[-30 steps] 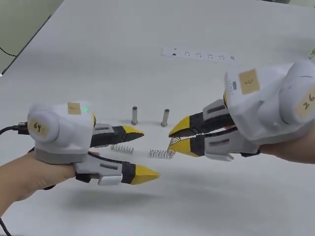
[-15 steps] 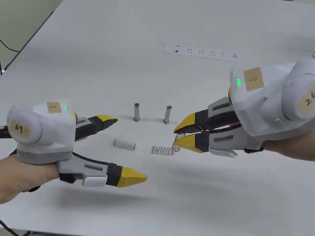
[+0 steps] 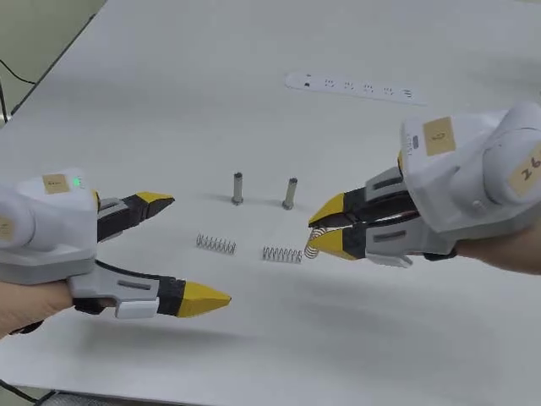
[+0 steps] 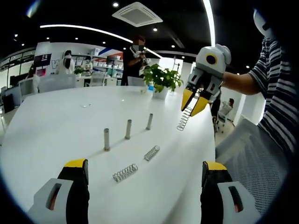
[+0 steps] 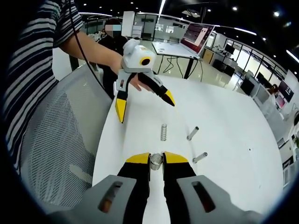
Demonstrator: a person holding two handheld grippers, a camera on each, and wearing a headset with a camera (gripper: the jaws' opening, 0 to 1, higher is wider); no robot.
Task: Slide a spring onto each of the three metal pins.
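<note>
Springs first: the right gripper (image 3: 317, 237) is clenched on one spring (image 3: 311, 248), pinched by one end so the coil hangs free below the yellow tips. The left gripper (image 3: 199, 249) hovers on the near left, jaws spread wide and holding nothing.

Between them, two loose springs (image 3: 215, 244) lie flat on the worktop (image 3: 254, 85), well apart from each other. Just beyond them stand the pins (image 4: 128, 129), upright in a short row. The left gripper view shows three, all bare.

By my reckoning the first threading is in hand, with a spring picked up and no pin dressed yet. The next move calls for swinging the hanging end over the nearest pin's top, lining the coil up with the pin, then lowering it. A slight tilt would probably catch the coil on the pin's rim.

The worktop is plain white and matte, with a power strip (image 3: 355, 88) lying at its far side. Around it is an open office with ceiling lights (image 4: 114, 4), a potted plant (image 4: 161, 79) and a mesh chair (image 5: 56, 154) by the worktop's edge.
</note>
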